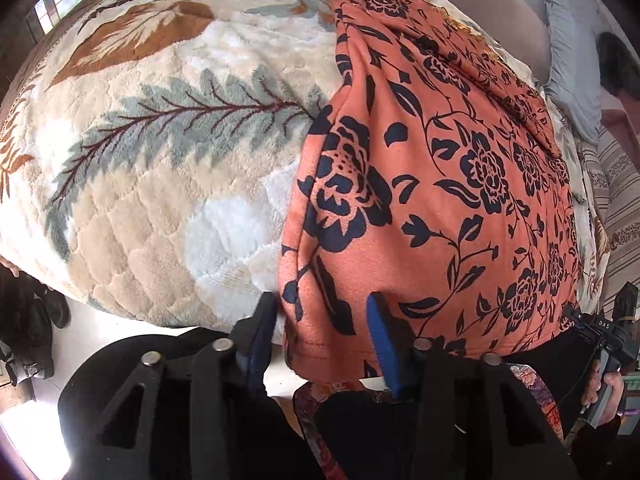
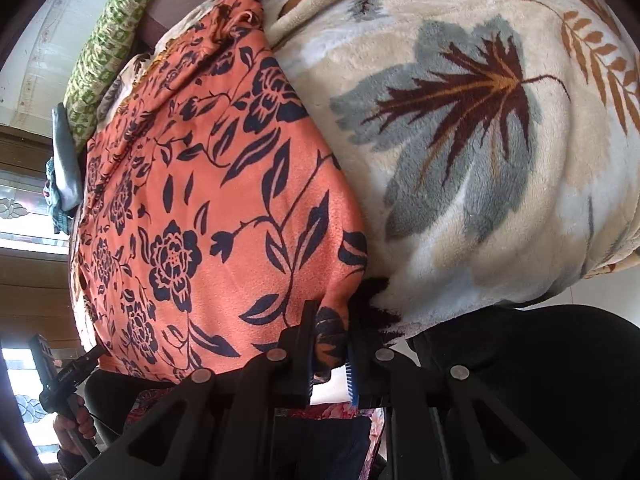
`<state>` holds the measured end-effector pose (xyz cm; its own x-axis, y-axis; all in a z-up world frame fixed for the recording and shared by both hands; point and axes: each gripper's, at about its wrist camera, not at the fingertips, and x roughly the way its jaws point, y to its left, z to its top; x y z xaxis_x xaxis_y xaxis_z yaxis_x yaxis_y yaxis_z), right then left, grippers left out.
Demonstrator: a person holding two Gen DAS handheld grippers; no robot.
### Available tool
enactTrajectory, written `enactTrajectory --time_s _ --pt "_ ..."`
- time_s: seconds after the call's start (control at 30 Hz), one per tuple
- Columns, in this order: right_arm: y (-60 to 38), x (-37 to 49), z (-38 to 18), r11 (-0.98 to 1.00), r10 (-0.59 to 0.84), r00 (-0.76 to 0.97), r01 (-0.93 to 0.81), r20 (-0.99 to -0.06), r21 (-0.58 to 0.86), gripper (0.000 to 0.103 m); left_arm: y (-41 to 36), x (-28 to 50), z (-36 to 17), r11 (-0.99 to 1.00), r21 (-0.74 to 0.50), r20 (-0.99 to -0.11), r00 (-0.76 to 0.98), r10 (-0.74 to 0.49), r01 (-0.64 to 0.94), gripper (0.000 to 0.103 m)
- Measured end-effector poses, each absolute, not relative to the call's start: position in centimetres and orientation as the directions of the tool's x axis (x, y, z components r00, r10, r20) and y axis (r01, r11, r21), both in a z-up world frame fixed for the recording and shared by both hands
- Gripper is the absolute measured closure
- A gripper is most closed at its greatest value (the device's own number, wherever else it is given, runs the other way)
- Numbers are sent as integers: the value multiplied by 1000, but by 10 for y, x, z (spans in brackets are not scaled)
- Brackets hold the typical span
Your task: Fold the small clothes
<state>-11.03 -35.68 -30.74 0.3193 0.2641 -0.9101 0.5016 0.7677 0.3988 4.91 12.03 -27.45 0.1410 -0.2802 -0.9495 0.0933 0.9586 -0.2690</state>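
- Left wrist view: the orange flowered garment (image 1: 432,184) lies flat on the plush blanket (image 1: 168,152). The left tongs (image 1: 324,312) stand spread around its near left corner. The cloth looks soft, light and limp.
- Right wrist view: the right tongs (image 2: 330,332) pinch the garment's (image 2: 208,208) near right hem corner, a sound hold, in my judgement.

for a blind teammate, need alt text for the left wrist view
The left gripper straddles the near corner of an orange garment with a dark floral print, jaws apart. It lies on a cream leaf-patterned blanket.
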Motion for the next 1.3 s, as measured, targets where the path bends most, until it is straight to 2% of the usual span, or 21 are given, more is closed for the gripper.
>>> enactTrajectory --time_s 0.03,0.13,0.2,0.3,0.5,0.63,0.77,1.03,1.23,1.3 --pt "-358 -111 -306 767 263 324 501 -909 401 92 119 51 -278 963 -255 -954 137 -265 88 90" --pt "-355 -108 -297 776 260 347 480 -901 409 93 120 57 -273 955 -281 -944 155 -293 94 95" --pt "-355 -105 -286 762 297 378 460 -877 456 93 120 56 -265 948 -293 -935 170 -312 124 96" --pt "-357 -100 -259 743 342 439 414 -831 525 93 127 63 -242 910 -391 -891 190 -412 137 96" --pt "-383 -75 -190 630 435 630 297 -643 717 93 135 104 -168 815 -546 -761 292 -580 195 96" --pt "-406 -41 -155 581 436 716 240 -546 778 93 129 154 -132 788 -572 -709 348 -614 226 96" --pt "-426 15 -140 576 407 758 220 -509 787 93 117 222 -124 786 -585 -698 368 -614 202 96" --pt "-475 159 -179 507 345 774 322 -531 799 93 88 372 -169 815 -575 -751 350 -560 71 96" --pt "-511 245 -260 407 336 743 440 -579 800 93 57 450 -230 850 -527 -808 306 -503 5 95" --pt "-522 260 -294 302 377 740 471 -557 829 90 53 463 -253 864 -501 -841 264 -473 -47 94"
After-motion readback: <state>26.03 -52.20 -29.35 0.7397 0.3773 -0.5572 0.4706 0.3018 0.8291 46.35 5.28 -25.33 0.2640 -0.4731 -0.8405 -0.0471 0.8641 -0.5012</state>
